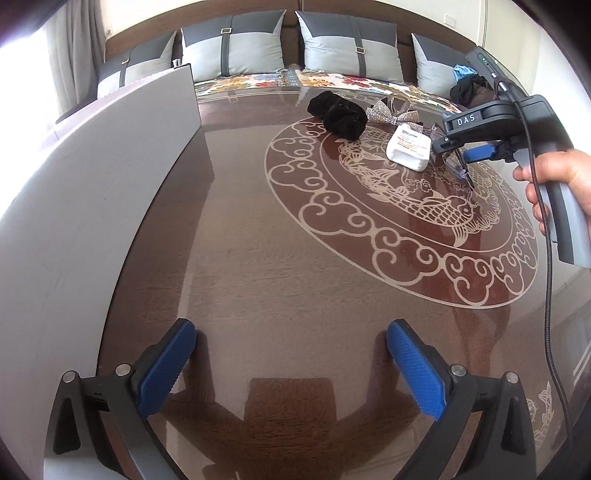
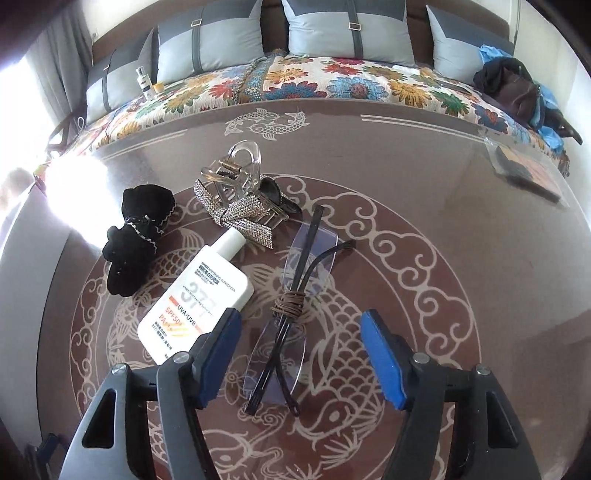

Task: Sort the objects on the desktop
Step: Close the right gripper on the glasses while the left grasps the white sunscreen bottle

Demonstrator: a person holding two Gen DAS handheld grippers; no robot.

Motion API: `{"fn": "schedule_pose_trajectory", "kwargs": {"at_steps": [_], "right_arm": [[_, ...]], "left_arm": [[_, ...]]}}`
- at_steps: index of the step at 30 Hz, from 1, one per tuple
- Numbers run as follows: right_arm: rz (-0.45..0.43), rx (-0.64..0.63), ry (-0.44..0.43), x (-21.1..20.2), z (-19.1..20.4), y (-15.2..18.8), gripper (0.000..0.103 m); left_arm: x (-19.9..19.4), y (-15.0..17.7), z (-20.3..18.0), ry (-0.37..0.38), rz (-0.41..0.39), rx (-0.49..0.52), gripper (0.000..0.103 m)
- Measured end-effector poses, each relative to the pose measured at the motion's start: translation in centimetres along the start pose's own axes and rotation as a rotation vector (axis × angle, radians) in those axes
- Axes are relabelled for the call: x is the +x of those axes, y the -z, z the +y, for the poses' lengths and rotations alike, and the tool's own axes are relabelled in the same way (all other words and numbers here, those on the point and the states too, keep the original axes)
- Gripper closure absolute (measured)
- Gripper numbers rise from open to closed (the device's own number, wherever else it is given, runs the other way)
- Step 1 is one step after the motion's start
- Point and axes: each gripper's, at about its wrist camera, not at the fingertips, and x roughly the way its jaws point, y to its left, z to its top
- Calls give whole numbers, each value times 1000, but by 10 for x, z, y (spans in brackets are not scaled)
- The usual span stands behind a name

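Observation:
On the glass table lie clear rimless glasses (image 2: 291, 291) with black arms and a brown cord wound round them, a white sunscreen bottle (image 2: 195, 295), a black scrunchie (image 2: 138, 240), a rhinestone bow (image 2: 236, 214), a clear hair claw (image 2: 243, 162) and dark keys (image 2: 273, 195). My right gripper (image 2: 301, 350) is open, its blue pads either side of the near end of the glasses. My left gripper (image 1: 291, 365) is open and empty over bare table. The left wrist view shows the right gripper (image 1: 480, 151), bottle (image 1: 408, 147), scrunchie (image 1: 338, 114) and bow (image 1: 391, 114).
A grey box wall (image 1: 110, 184) stands at the left of the table. A sofa with grey cushions (image 2: 351, 33) and a floral cover runs behind the table. A small cosmetic bottle (image 2: 144, 81) stands on the sofa. A packet (image 2: 528, 170) lies at the table's far right.

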Motion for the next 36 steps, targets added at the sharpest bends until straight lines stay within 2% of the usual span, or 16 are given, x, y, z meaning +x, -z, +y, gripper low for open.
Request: {"fn": "schedule_pose_trajectory", "kwargs": {"at_steps": [1, 2, 3, 4, 6, 11, 17, 20, 22, 24, 26, 30, 31, 33, 36], "right_arm": [[19, -18, -14, 6, 2, -1, 53], [13, -48, -6, 8, 2, 0, 55], [5, -80, -6, 8, 4, 2, 66], [6, -100, -21, 8, 4, 4, 81], [-16, -129, -33, 1, 1, 15, 88], [-59, -208, -53, -28, -20, 70, 89], [-145, -248, 17, -75, -70, 163, 88], [-154, -197, 7, -84, -91, 180, 76], [-156, -148, -5, -84, -104, 182, 49], [-147, -114, -22, -83, -113, 183, 32], [-139, -117, -40, -83, -114, 183, 29], [-146, -116, -70, -80, -110, 185, 12], [-152, -122, -72, -79, -107, 186, 6], [-130, -162, -45, -73, -97, 184, 0], [-129, -167, -42, -71, -95, 183, 0]], "left_arm": [[0, 0, 0, 0, 0, 0, 0], [0, 0, 0, 0, 0, 0, 0], [0, 0, 0, 0, -1, -1, 0], [0, 0, 0, 0, -1, -1, 0], [0, -1, 0, 0, -1, -1, 0], [-1, 0, 0, -1, -2, -2, 0], [-1, 1, -1, -6, -3, -4, 0], [1, -2, -12, 20, 4, 31, 0], [6, -9, -29, 53, 16, 82, 0], [16, -24, -47, 83, 32, 126, 0], [31, -45, -60, 88, 42, 134, 0], [66, -95, -77, 70, 29, 106, 0], [75, -108, -83, 73, 30, 111, 0], [90, -131, -97, 87, 35, 134, 0], [109, -158, -112, 91, 35, 140, 0]]}}
